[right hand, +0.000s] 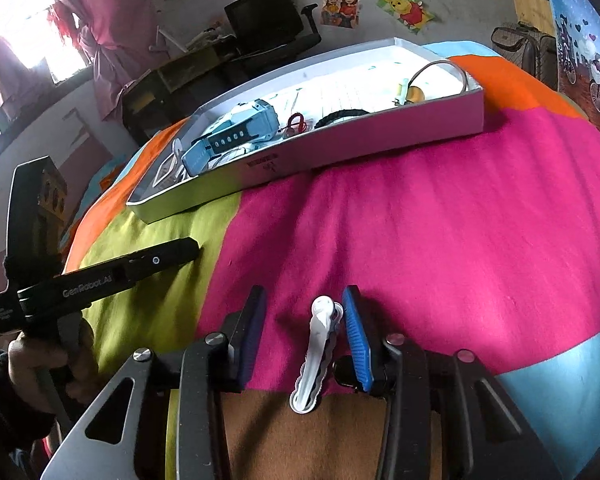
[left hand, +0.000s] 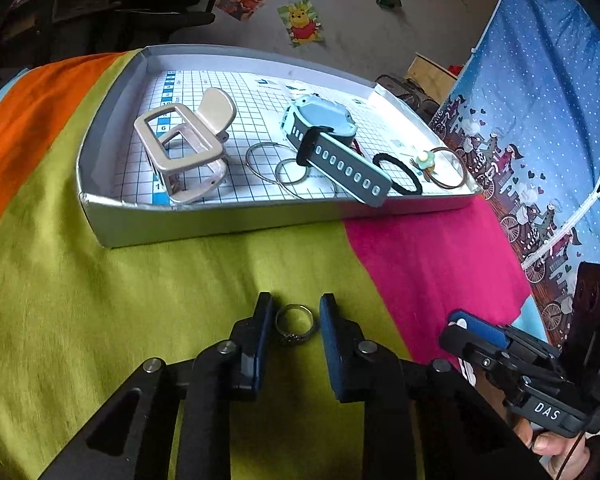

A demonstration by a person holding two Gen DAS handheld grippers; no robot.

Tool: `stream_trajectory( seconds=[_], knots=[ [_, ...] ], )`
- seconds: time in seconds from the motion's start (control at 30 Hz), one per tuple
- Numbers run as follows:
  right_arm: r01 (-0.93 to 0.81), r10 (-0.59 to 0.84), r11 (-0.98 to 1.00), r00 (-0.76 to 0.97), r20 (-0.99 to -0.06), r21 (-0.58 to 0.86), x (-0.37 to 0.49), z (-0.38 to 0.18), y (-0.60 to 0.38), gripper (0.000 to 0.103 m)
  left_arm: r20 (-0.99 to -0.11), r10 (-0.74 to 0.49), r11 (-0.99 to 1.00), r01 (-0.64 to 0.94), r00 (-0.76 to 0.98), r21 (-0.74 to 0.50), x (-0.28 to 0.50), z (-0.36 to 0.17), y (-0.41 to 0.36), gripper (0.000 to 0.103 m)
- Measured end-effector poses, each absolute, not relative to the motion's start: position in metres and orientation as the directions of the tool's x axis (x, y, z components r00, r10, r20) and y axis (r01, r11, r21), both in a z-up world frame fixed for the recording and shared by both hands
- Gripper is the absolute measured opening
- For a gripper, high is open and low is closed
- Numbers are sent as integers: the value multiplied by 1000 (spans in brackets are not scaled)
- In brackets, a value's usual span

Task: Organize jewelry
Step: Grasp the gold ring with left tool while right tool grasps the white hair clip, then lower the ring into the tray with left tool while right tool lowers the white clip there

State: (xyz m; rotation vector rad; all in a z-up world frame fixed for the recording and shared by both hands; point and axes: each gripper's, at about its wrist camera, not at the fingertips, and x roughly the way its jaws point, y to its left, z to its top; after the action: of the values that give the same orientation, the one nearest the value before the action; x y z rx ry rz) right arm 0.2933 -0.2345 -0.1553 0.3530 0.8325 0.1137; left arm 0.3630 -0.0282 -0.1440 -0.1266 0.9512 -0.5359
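A silver ring (left hand: pixel 294 324) lies on the green cloth between the open fingers of my left gripper (left hand: pixel 296 312), apart from both pads. A white hair clip (right hand: pixel 316 356) lies on the pink cloth between the open fingers of my right gripper (right hand: pixel 305 304), close to the right blue pad (right hand: pixel 356 336). The white box tray (left hand: pixel 220 216) holds a beige claw clip (left hand: pixel 184 152), a blue watch (left hand: pixel 328 136), metal hoops (left hand: pixel 276 166), a black hair tie (left hand: pixel 396 172) and a brown bangle (left hand: pixel 448 168). The tray also shows in the right wrist view (right hand: pixel 340 140).
The bed cloth has orange, green, pink and light blue patches. A blue patterned sheet (left hand: pixel 540 100) hangs at the right. The right gripper body (left hand: pixel 516 368) shows low right in the left wrist view; the left one (right hand: pixel 100 276) shows at left in the right wrist view.
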Motion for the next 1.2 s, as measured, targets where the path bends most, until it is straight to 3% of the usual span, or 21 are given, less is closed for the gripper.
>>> stream_trajectory(
  seconds=[0.53, 0.7, 0.73, 0.83, 1.2],
  knots=[
    [58, 182, 955, 656, -732, 290, 279, -150, -239, 35, -743, -505, 850, 403, 438, -340, 353, -142, -28, 29],
    [55, 175, 960, 649, -741, 276, 279, -152, -236, 35, -764, -475, 859, 420, 437, -293, 350, -143, -34, 29],
    [53, 175, 960, 648, -741, 273, 279, -152, -235, 34, -769, -464, 862, 424, 439, -278, 350, -143, -36, 29],
    [55, 163, 965, 644, -748, 257, 281, -152, -232, 15, -778, -440, 869, 430, 448, -244, 348, -143, -39, 22],
    [43, 189, 956, 667, -720, 291, 278, -148, -230, 14, -756, -452, 874, 406, 473, -268, 342, -138, -34, 20]
  ],
)
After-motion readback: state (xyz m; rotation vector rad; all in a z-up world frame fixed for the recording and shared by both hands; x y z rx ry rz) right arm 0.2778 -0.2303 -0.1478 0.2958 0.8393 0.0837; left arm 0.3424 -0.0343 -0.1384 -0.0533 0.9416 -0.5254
